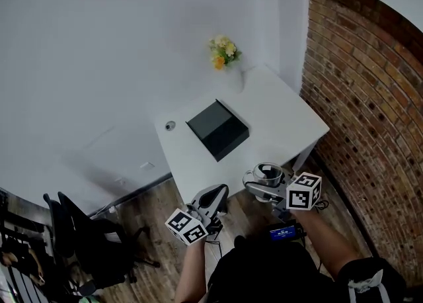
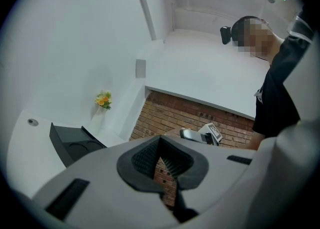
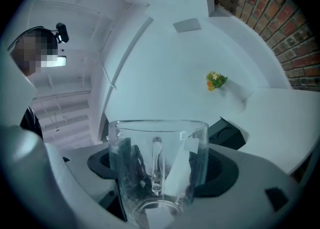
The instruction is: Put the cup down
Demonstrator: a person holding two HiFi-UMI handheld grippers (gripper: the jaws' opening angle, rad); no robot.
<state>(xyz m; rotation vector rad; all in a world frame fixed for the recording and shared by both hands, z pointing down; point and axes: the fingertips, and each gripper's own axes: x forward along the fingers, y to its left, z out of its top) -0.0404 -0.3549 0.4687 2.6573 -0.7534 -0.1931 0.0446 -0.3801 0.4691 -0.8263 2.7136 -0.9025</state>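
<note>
The right tongs [image 1: 263,181] clamp a clear glass cup [image 3: 157,170], upright between their jaws, at the near edge of the white counter [image 1: 277,113]. The left tongs [image 1: 215,196], just beside them, are closed and empty.

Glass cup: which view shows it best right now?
Right gripper view: the cup fills the centre, clamped between the jaws, handle facing the camera. Head view shows it small, from above, just off the front edge of the table. In the left gripper view the cup can't be made out.
</note>
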